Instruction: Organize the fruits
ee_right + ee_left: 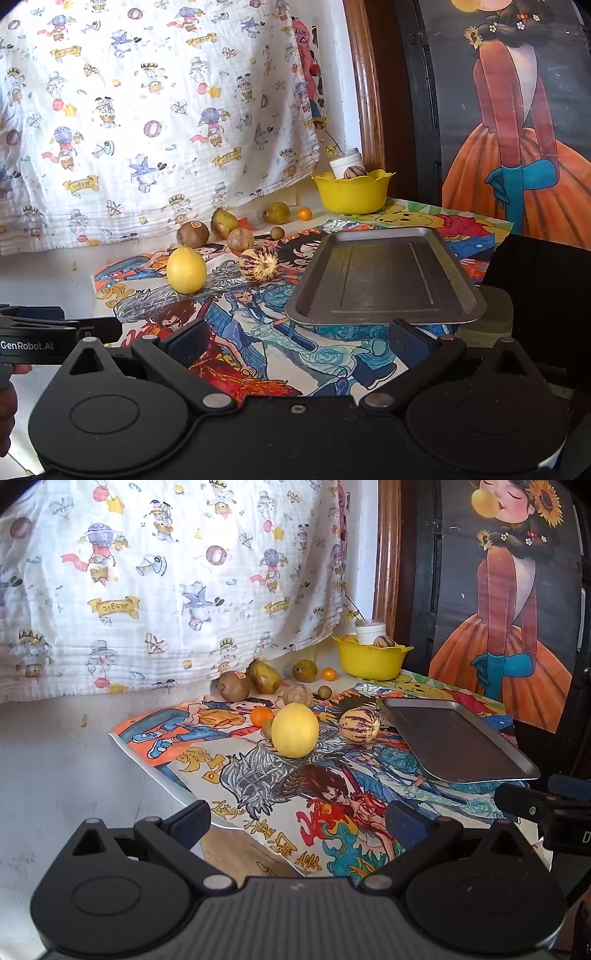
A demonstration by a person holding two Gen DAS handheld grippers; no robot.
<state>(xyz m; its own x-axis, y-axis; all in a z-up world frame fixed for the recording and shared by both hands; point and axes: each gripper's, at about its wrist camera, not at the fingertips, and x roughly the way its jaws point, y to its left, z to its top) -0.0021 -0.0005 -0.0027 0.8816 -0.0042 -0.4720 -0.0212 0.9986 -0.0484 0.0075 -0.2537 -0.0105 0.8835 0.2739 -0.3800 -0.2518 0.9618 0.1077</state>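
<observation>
Black jaws of left gripper (297, 821) and right gripper (297, 341) spread wide, empty, touching nothing.

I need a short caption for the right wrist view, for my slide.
Open right gripper faces an empty metal tray, scattered fruits and a yellow bowl.

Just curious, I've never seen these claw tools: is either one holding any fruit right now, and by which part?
No. The left gripper and right gripper both stand open and empty; the yellow fruit lies untouched.
</observation>
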